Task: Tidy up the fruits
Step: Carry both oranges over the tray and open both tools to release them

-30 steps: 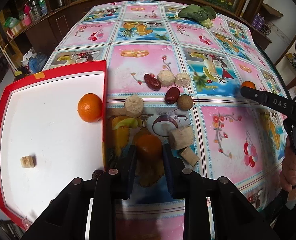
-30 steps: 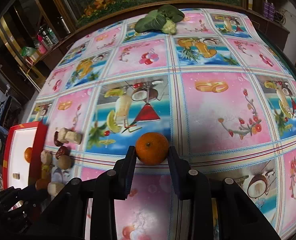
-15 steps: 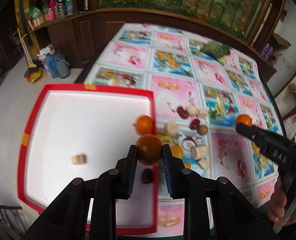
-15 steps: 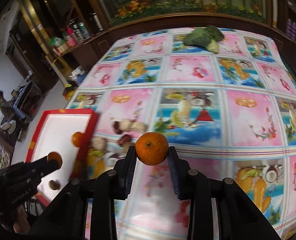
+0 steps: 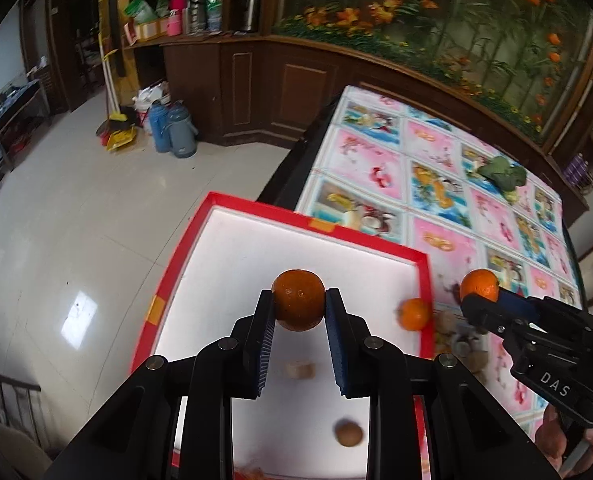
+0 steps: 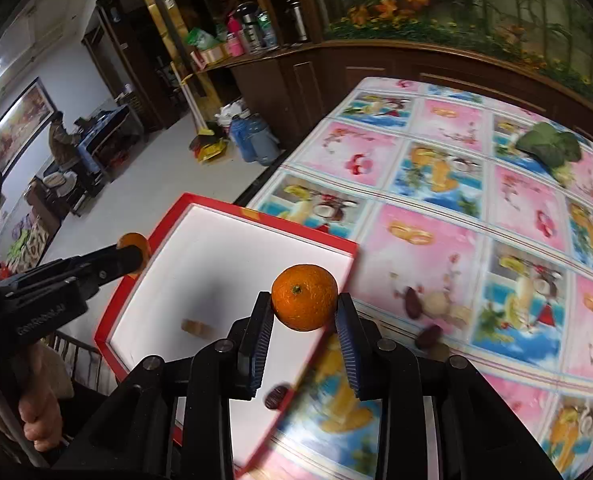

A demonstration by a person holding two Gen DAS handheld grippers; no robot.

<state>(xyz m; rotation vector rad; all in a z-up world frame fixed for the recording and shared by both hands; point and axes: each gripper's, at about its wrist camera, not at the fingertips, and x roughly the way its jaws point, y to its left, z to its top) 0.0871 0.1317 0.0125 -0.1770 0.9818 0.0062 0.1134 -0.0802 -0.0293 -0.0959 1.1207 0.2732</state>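
Orange, round, glossy-skinned fruit sits pinched between the blue pads of the left gripper, above the white floor of the red-rimmed shallow tray. One loose orange lies by the tray's right wall. Risk: only the tips bear on the fruit, so a high release could send it rolling into that neighbour.

Right wrist view: right gripper clamps a second stemmed orange over the tray's right rim. Risk: released here, it may strike the rim and bounce onto the patterned tablecloth.
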